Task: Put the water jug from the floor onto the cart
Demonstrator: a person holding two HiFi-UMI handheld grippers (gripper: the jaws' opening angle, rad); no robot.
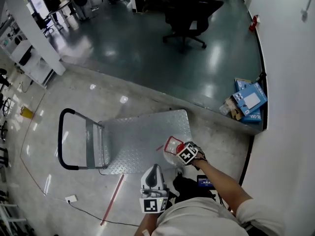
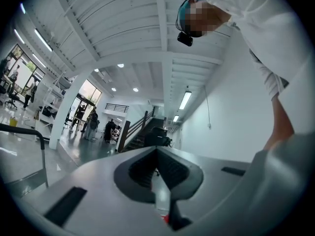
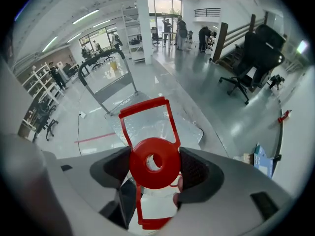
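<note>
My right claw [image 3: 154,164] is closed on the water jug [image 1: 172,146]: its two dark pads press either side of the jug's round red cap [image 3: 154,162], which fills the gap between them. A red carry handle [image 3: 146,108] shaped like an open rectangle sticks out past the claw's tips, and the clear body of the jug hangs below the claw. Directly ahead of this claw and beneath the handle lies the cart [image 1: 138,136], a flat platform of silvery ribbed metal. Its black loop push bar [image 1: 61,139] stands at the end farthest from the claw. From the head view the jug sits at the cart's near right corner, right at the deck's edge. I cannot tell whether it is touching the deck or hanging just above it. My left claw [image 2: 158,156] is behind the right one, closer to my body. It points upward at a white ribbed ceiling, its jaws drawn together to a thin slit with nothing held. Far beyond the right claw, past the cart, a black office chair [image 1: 189,14] stands on glossy dark floor, and blue boxes [image 1: 248,100] lie by the wall to its right.
</note>
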